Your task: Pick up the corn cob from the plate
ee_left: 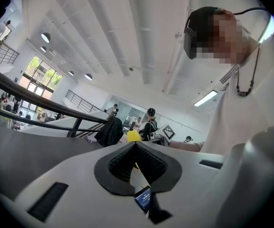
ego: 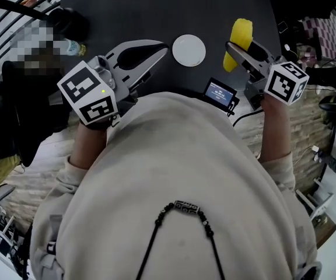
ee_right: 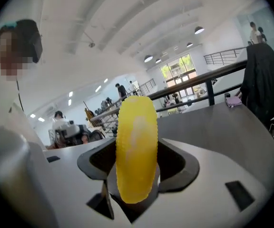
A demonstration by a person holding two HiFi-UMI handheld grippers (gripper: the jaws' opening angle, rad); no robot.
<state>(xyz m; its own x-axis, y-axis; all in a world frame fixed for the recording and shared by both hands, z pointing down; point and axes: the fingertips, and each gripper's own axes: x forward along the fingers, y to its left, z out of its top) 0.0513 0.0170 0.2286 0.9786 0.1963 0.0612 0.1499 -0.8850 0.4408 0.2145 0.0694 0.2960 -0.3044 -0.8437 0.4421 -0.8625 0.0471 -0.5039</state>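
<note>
The yellow corn cob (ego: 240, 41) stands upright between the jaws of my right gripper (ego: 234, 50), which is shut on it and holds it up in the air to the right of the plate. In the right gripper view the cob (ee_right: 136, 151) fills the gap between the black pads, which press on its sides. The round white plate (ego: 189, 50) lies bare on the black table (ego: 156, 10). My left gripper (ego: 162, 52) hangs left of the plate with nothing in it. In its own view the left gripper (ee_left: 136, 146) has its tips together, and the cob (ee_left: 133, 136) shows beyond them.
A small device with a lit screen (ego: 219, 92) sits at the table's near edge between the two grippers. A dark bundle (ego: 69, 23) lies at the table's far left. A dark jacket (ee_right: 263, 80) hangs at the far side, with railings and people behind.
</note>
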